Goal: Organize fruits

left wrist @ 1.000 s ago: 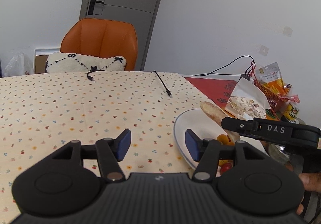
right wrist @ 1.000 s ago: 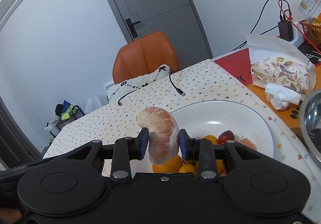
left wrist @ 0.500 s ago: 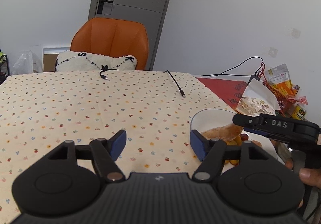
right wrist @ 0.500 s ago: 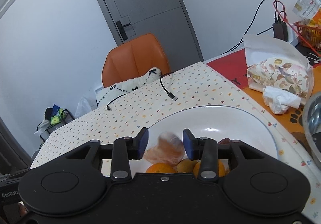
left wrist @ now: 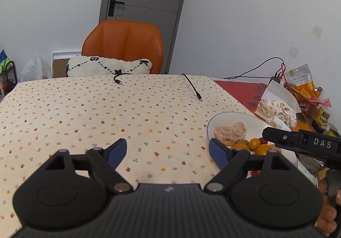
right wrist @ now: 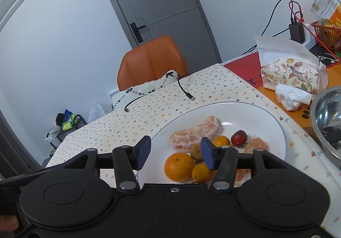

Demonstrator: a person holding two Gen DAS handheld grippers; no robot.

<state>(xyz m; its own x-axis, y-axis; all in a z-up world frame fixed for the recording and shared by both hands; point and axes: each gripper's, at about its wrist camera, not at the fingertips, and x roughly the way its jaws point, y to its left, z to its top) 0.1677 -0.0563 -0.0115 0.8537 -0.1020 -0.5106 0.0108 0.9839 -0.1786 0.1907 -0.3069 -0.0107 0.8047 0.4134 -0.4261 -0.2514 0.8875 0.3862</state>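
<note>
A white plate sits on the dotted tablecloth. On it lie a peeled pomelo segment, an orange, small kumquats, a red fruit and a peeled citrus piece. My right gripper is open and empty, just above the plate's near side. My left gripper is open and empty over the tablecloth, left of the plate. The pomelo segment also shows in the left wrist view.
A tissue pack and a crumpled tissue lie right of the plate. A steel bowl stands at the right edge. Two black cables lie at the table's far side. An orange chair holds a white cushion.
My right gripper opened and let go of the pomelo segment, which now lies on the plate. The gripper has drawn back a little. My left gripper has shifted slightly left.
</note>
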